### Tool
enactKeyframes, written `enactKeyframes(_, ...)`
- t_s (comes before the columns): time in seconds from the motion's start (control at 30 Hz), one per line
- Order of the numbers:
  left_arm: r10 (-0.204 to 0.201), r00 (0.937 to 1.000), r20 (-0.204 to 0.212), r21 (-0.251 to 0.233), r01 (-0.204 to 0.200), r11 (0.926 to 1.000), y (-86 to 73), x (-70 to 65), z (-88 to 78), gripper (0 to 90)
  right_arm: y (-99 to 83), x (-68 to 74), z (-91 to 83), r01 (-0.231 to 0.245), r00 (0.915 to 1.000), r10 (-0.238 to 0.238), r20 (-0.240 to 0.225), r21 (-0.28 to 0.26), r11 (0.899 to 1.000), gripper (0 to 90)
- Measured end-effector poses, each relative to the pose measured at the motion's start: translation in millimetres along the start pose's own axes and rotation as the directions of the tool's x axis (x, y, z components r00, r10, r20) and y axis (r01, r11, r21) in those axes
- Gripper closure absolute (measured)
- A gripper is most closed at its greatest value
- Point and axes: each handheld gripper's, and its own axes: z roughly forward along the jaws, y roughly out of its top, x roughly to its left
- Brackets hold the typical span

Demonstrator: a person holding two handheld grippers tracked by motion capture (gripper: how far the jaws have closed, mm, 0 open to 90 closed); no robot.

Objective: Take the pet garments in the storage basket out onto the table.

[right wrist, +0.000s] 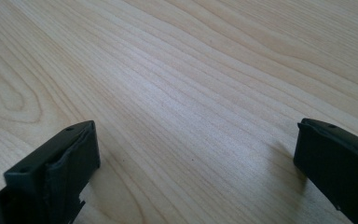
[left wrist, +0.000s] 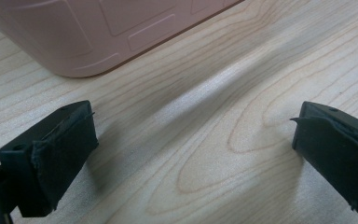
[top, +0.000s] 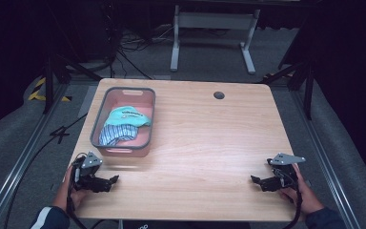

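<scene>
Matt wood-grain table (top: 205, 138); smooth pink plastic basket (top: 106, 102) holding cloth (top: 123, 123).

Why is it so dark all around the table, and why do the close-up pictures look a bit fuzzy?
High view: light falls on the table, while the floor and room behind stay dim. Left gripper view: the pink bin is soft and blurry up close, and a long shadow band crosses the wood. Right gripper view: the wood grain looks fairly sharp, with small shadows beside the open jaws.

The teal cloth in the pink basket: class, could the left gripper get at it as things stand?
Probably yes. The left gripper is open beside the basket, whose top is open, and the teal cloth lies uppermost; only the wall needs clearing.
</scene>
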Motion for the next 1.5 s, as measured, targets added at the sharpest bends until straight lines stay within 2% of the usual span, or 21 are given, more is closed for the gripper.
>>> enactKeyframes(0.2, -0.012, 0.9999, -0.012, -0.008, 0.012, 0.9999, -1.8, -1.4, -0.9, 0.4, 0.8, -1.3, 0.7, 0.008, 0.9999, -0.008, -0.008, 0.001, 1.0, 0.4)
enactKeyframes(0.5, -0.005, 1.0, 0.001, -0.004, 0.005, 1.0, -1.5, -0.2, -0.7, 0.1, 0.7, -0.9, 0.6, 0.005, 1.0, -0.005, -0.005, 0.001, 1.0, 0.5)
enactKeyframes(0.67, 0.008, 1.0, 0.0, 0.038, -0.008, 0.9992, 2.1, -0.2, -3.4, 1.8, 0.6, -0.8, 0.6, 0.004, 1.0, -0.004, -0.004, -0.001, 1.0, 0.5)
enactKeyframes(0.73, 0.001, 1.0, 0.002, 0.034, -0.001, 0.9994, 1.6, -1.0, -4.0, 3.1, 0.3, -0.4, 0.7, 0.001, 1.0, -0.001, -0.001, -0.003, 1.0, 0.6)
enactKeyframes(0.87, 0.025, 0.9995, 0.02, 0.045, -0.026, 0.9987, 2.6, -0.6, -7.4, 8.4, -0.3, -0.4, -0.4, 0.004, 1.0, -0.004, -0.002, 0.0, 1.0, 0.6)
enactKeyframes(0.9, 0.02, 0.9996, 0.018, 0.047, -0.021, 0.9987, 2.9, -0.6, -8.5, 11.9, -0.4, -0.4, -0.5, 0.004, 1.0, -0.004, -0.002, 0.0, 1.0, 0.7)
enactKeyframes(0.93, 0.045, 0.9989, 0.01, 0.053, -0.046, 0.9975, 4.3, 0.3, -10.7, 17.1, -0.4, -0.3, -0.5, 0.004, 1.0, -0.004, -0.002, 0.0, 1.0, 0.7)
enactKeyframes(1.0, 0.033, 0.9993, 0.019, 0.056, -0.034, 0.9978, 4.2, -1.4, -11.9, 15.9, -0.5, -0.3, -0.5, 0.004, 1.0, -0.004, -0.002, 0.0, 1.0, 0.7)
enactKeyframes(1.1, 0.053, 0.9976, 0.045, 0.016, -0.054, 0.9984, 6.5, -1.8, -18.3, 16.1, -0.5, -0.3, -0.6, 0.004, 1.0, -0.004, -0.001, 0.0, 1.0, 0.7)
enactKeyframes(1.13, 0.057, 0.9982, 0.02, 0.013, -0.057, 0.9983, 10.0, -2.4, -23.4, 16.5, -0.5, -0.3, -0.6, 0.004, 1.0, -0.004, -0.001, -0.001, 1.0, 0.7)
enactKeyframes(1.2, 0.053, 0.9985, 0.013, 0.002, -0.053, 0.9986, 11.8, -3.2, -26.0, 16.3, -0.5, -0.3, -0.6, 0.004, 1.0, -0.004, -0.001, -0.001, 1.0, 0.7)
enactKeyframes(1.23, 0.061, 0.998, 0.016, -0.001, -0.061, 0.9982, 13.8, -2.9, -29.3, 16.8, -0.5, -0.3, -0.6, 0.004, 1.0, -0.004, -0.001, -0.001, 1.0, 0.7)
enactKeyframes(1.27, 0.08, 0.9968, -0.005, -0.015, -0.08, 0.9967, 17.9, -3.9, -34.9, 16.8, -0.5, -0.3, -0.6, 0.004, 1.0, -0.004, -0.001, -0.001, 1.0, 0.7)
enactKeyframes(1.33, 0.078, 0.9969, -0.004, -0.021, -0.078, 0.9967, 19.3, -5.6, -37.1, 16.8, -0.6, -0.4, -0.7, 0.004, 1.0, -0.004, -0.001, -0.001, 1.0, 0.7)
enactKeyframes(1.43, 0.12, 0.9927, -0.011, -0.034, -0.12, 0.9921, 25.2, -8.1, -44.6, 17.0, -0.6, -0.4, -0.7, 0.004, 1.0, -0.004, -0.001, -0.001, 1.0, 0.7)
enactKeyframes(1.47, 0.115, 0.9934, -0.002, -0.035, -0.115, 0.9928, 26.4, -9.2, -46.3, 17.5, -0.6, -0.3, -0.7, 0.004, 1.0, -0.004, -0.001, -0.001, 1.0, 0.7)
enactKeyframes(1.5, 0.129, 0.9916, -0.001, -0.038, -0.129, 0.9909, 28.0, -9.1, -48.2, 19.4, -0.7, -0.4, -0.7, 0.004, 1.0, -0.004, -0.001, 0.0, 1.0, 0.7)
